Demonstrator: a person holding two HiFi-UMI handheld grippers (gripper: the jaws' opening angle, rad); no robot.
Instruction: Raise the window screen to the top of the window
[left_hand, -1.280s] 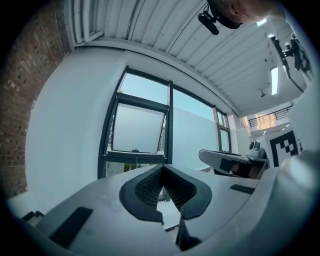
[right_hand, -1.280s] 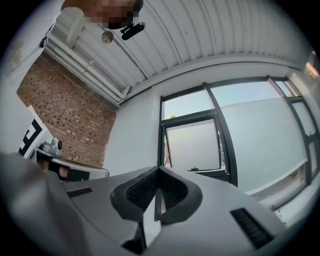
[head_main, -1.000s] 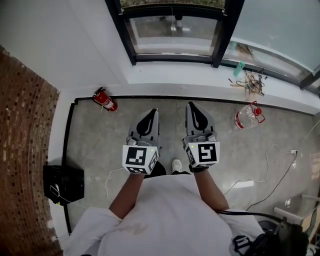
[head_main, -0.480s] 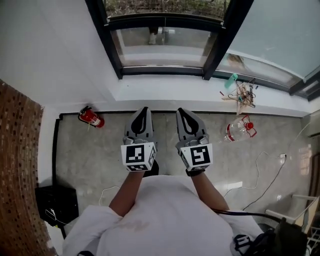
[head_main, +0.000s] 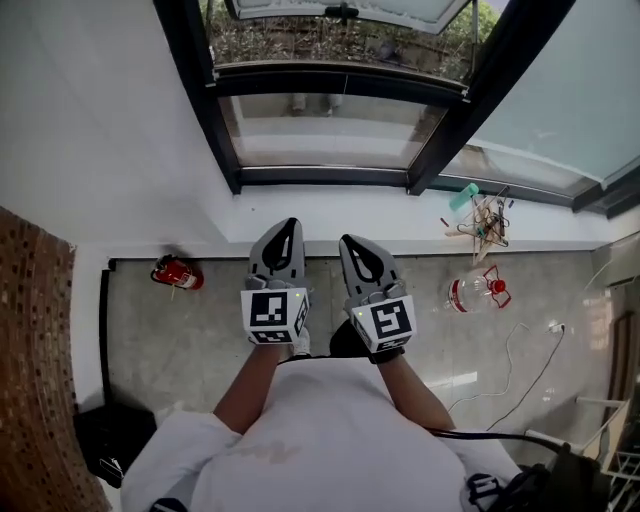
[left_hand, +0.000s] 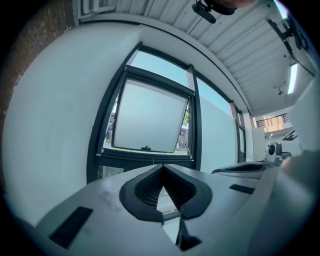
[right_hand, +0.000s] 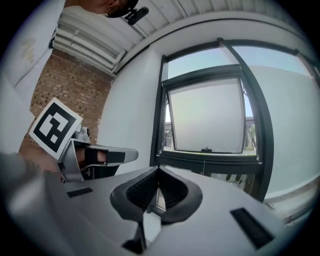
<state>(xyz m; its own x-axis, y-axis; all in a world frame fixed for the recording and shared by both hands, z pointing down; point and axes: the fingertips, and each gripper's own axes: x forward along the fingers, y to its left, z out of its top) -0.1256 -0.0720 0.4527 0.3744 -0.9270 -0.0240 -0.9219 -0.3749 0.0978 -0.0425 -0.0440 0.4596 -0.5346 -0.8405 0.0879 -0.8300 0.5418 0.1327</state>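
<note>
The room had a grey stone-look floor (head_main: 200, 330) edged by a dark strip, a plain white wall (head_main: 90, 120) on the left and a brick wall (head_main: 35, 350) further left. A black-framed window (head_main: 320, 100) rose above a low white ledge (head_main: 330, 205). Its upper opening held a pale, hazy panel (left_hand: 150, 122) with a small dark handle (left_hand: 145, 148) on its lower edge, and greenery showed past it. Which part of that frame was the window screen could not be told. The left gripper (head_main: 289, 224) and the right gripper (head_main: 346, 241) were held side by side, level and aimed at the window, well short of it, their tips over the ledge's near edge in the head view. Both gripper views showed each pair of fingers pressed together with nothing between them. On the floor by the ledge lay a red fire extinguisher (head_main: 176, 273) at the left and a clear plastic bottle (head_main: 475, 294) with a red cap at the right, with a white cable (head_main: 520, 350) trailing across the floor nearby. A tangle of sticks (head_main: 482, 218) sat on the ledge's right end. A slatted white ceiling (left_hand: 225, 35) ran overhead.
</note>
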